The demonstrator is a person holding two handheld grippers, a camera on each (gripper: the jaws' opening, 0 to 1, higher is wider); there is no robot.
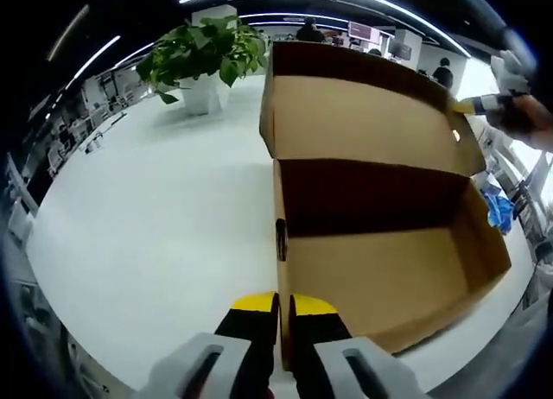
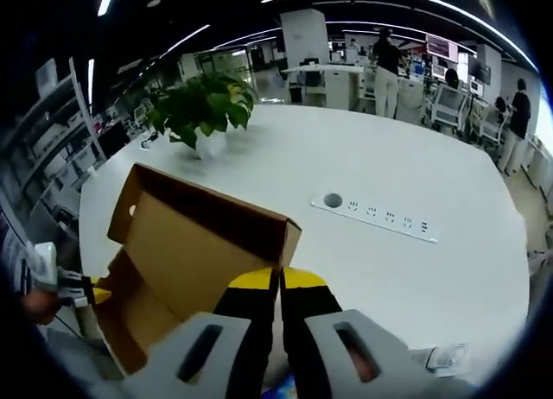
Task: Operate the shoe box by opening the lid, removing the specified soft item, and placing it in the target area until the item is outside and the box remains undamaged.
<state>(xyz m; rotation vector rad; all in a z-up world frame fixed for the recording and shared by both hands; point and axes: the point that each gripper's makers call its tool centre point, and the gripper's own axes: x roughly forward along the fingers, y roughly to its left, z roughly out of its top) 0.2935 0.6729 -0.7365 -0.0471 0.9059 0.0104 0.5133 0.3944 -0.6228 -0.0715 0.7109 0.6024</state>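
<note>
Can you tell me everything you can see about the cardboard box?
The shoe box is plain brown cardboard, lying open on the white table. Its hinged lid stands up at the back. The inside looks empty where it shows. A small dark slot is cut in its near end wall. The left gripper pinches that end wall; the right gripper pinches the lid's edge.
</note>
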